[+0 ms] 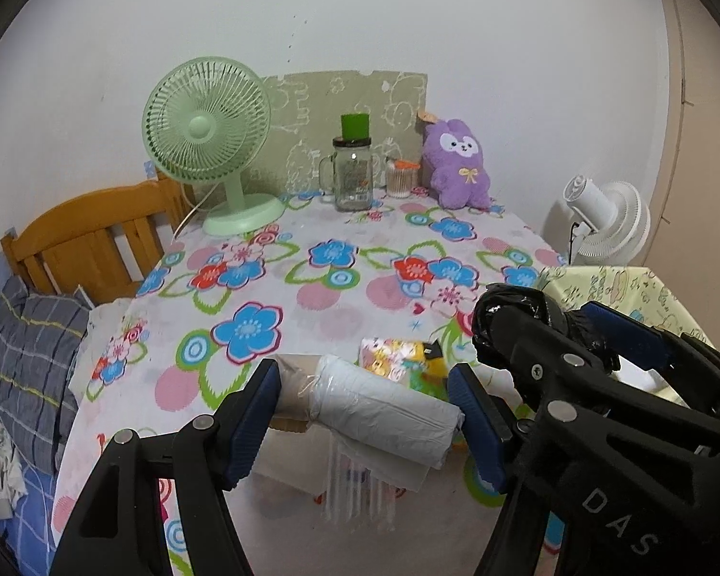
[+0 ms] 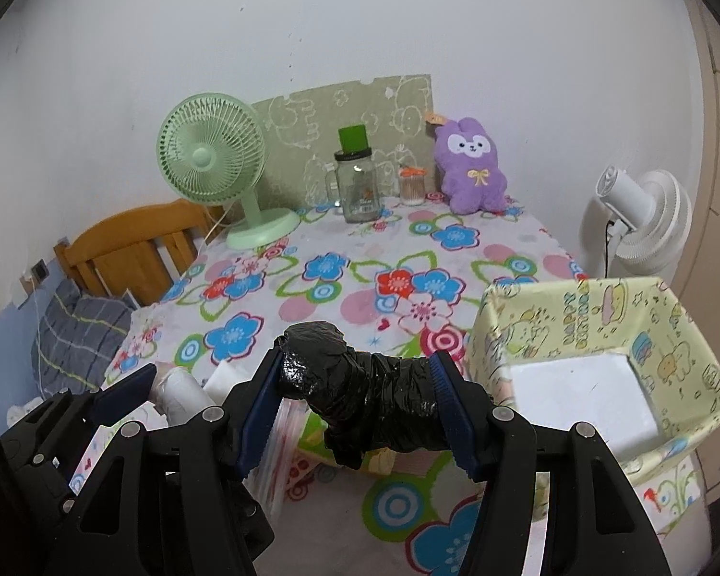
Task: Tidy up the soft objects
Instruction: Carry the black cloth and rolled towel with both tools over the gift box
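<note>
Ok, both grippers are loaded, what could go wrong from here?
1. The white bag roll in the left gripper trails a loose sheet that may unroll further or snag.
2. The black bag roll in the right gripper could clip the rim of the patterned box going in.

A green desk fan (image 1: 206, 144) stands far left on the flowered worktop (image 1: 312, 297), beside a glass jar (image 1: 354, 175). A white fan (image 1: 609, 225) stands off to the right, with a wooden headboard (image 1: 96, 235) at left.
</note>
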Demonstrator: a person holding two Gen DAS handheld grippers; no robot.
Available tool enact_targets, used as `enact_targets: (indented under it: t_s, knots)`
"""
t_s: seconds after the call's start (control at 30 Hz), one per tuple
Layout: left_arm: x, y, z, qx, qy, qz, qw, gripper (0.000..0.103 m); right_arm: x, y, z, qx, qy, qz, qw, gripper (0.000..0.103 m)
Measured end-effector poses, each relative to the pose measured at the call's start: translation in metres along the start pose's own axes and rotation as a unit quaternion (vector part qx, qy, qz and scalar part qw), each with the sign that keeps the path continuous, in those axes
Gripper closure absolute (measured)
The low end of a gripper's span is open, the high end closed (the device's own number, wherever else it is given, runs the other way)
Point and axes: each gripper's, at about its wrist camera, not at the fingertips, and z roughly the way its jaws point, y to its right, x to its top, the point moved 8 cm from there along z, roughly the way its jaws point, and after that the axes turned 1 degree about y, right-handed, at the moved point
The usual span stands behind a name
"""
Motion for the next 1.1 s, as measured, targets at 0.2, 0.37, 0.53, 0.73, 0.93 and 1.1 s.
enact_targets:
  t_s: [0.2,0.37,0.53,0.73,0.93,1.1]
  knots:
    - [0.013,0.011,-0.003,0.005,0.014,0.008,0.9999,0.030,0.011,0.009,-0.005,-0.003,0.004,-0.003,1.000,0.039]
    - [0.019,0.023,-0.002,0.000,0.018,0.009,0.9998,0.030,0.019,0.021,-0.009,-0.008,0.007,-0.004,1.000,0.039]
    - [0.023,0.038,0.000,-0.013,0.019,0.010,0.9997,0.030,0.025,0.036,-0.014,-0.022,0.013,-0.003,1.000,0.039]
    - [0.027,0.054,0.002,-0.023,0.023,0.012,0.9994,0.030,0.027,0.053,-0.017,-0.034,0.017,-0.002,0.999,0.039]
    - [0.031,0.069,0.006,-0.036,0.024,0.016,0.9989,0.030,0.030,0.068,-0.020,-0.041,0.024,0.002,0.999,0.039]
    - [0.034,0.085,0.011,-0.045,0.024,0.025,0.9984,0.030,0.031,0.080,-0.020,-0.045,0.027,0.008,0.999,0.039]
